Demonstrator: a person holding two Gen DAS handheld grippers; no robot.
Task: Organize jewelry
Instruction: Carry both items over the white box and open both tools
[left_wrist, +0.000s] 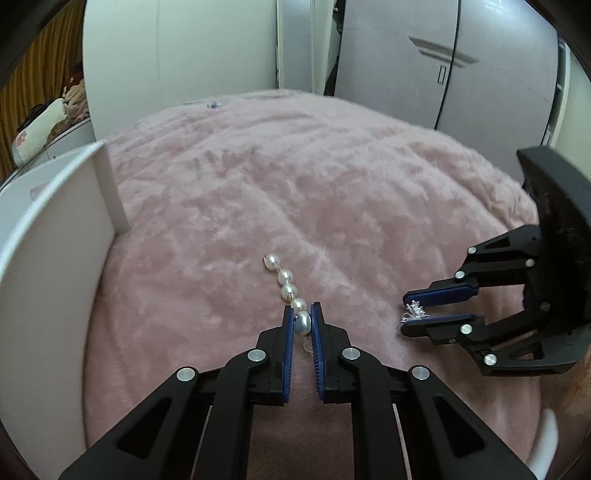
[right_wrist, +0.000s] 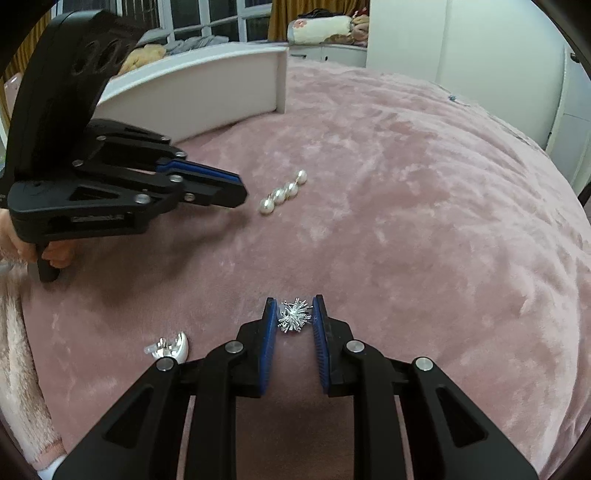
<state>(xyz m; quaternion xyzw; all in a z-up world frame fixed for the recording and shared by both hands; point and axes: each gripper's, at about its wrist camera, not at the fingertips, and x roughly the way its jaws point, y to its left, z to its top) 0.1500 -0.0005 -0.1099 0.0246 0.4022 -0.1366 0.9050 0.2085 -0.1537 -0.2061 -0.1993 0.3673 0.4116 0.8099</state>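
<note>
Your left tool (left_wrist: 302, 314) is closed on the end bead of a pearl strand (left_wrist: 286, 286); the blue pads (left_wrist: 288, 332) touch that bead on both sides. The other pearls trail forward from the tips, lying in a line on the pink plush blanket (left_wrist: 332, 184). In the right wrist view the strand's free pearls (right_wrist: 283, 192) lie just past the left tool's tips (right_wrist: 236, 192).

Your right tool (right_wrist: 294, 317) brackets a silver starburst earring (right_wrist: 293, 316). The pads (right_wrist: 320, 332) sit close on either side, but you cannot tell whether they actually press on it. From the left wrist view the earring (left_wrist: 413, 312) sits at the right tool's fingertips (left_wrist: 417, 314), low against the blanket.

A second silver earring piece (right_wrist: 170, 347) lies on the blanket left of the right tool, apart from it. A white bed rail panel (left_wrist: 110, 184) stands at the blanket's left edge. Grey wardrobe doors (left_wrist: 443, 74) stand beyond.
</note>
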